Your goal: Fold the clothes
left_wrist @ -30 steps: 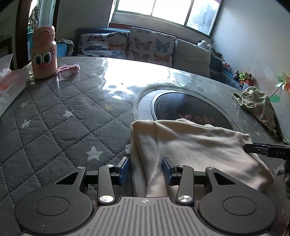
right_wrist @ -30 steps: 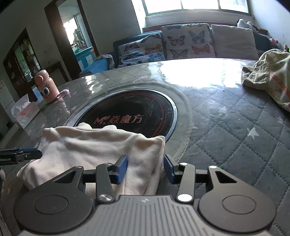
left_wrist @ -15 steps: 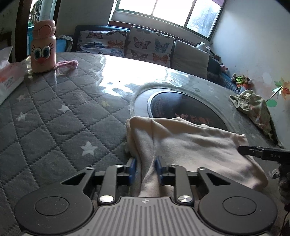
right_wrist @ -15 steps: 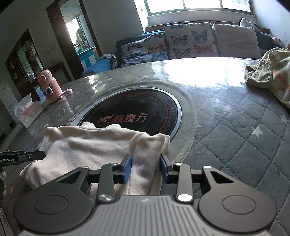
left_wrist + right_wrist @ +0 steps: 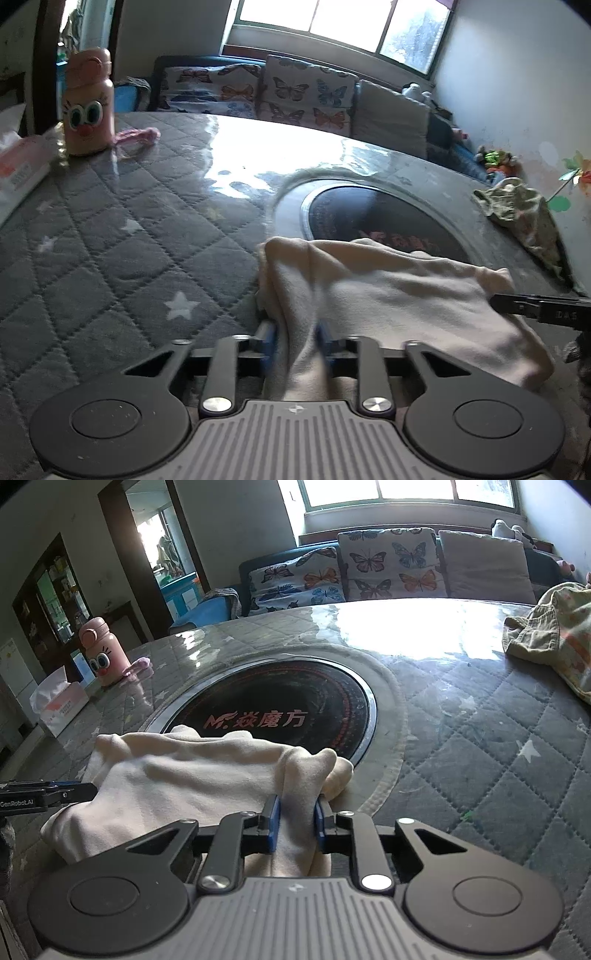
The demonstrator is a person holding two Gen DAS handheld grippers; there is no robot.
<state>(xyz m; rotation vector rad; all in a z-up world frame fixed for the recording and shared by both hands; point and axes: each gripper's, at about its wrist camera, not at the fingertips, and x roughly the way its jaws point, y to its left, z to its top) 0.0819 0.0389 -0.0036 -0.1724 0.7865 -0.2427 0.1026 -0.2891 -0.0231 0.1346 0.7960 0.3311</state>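
Observation:
A cream folded garment (image 5: 406, 291) lies on the quilted grey table, partly over the round black cooktop. My left gripper (image 5: 297, 338) is shut on the garment's left near edge, the cloth bunched between its blue pads. My right gripper (image 5: 297, 821) is shut on the right near edge of the same garment (image 5: 192, 775). Each gripper's tip shows at the side of the other's view. The cloth is lifted a little at both pinched ends.
A round black cooktop (image 5: 280, 709) sits in the table's middle. A pink cartoon bottle (image 5: 88, 107) and a tissue box (image 5: 61, 705) stand at the left. A crumpled olive garment (image 5: 554, 635) lies at the right. A sofa with butterfly cushions is behind.
Both grippers closed from open onto the garment's near edge. The cloth has bunched up and risen slightly between the pads.

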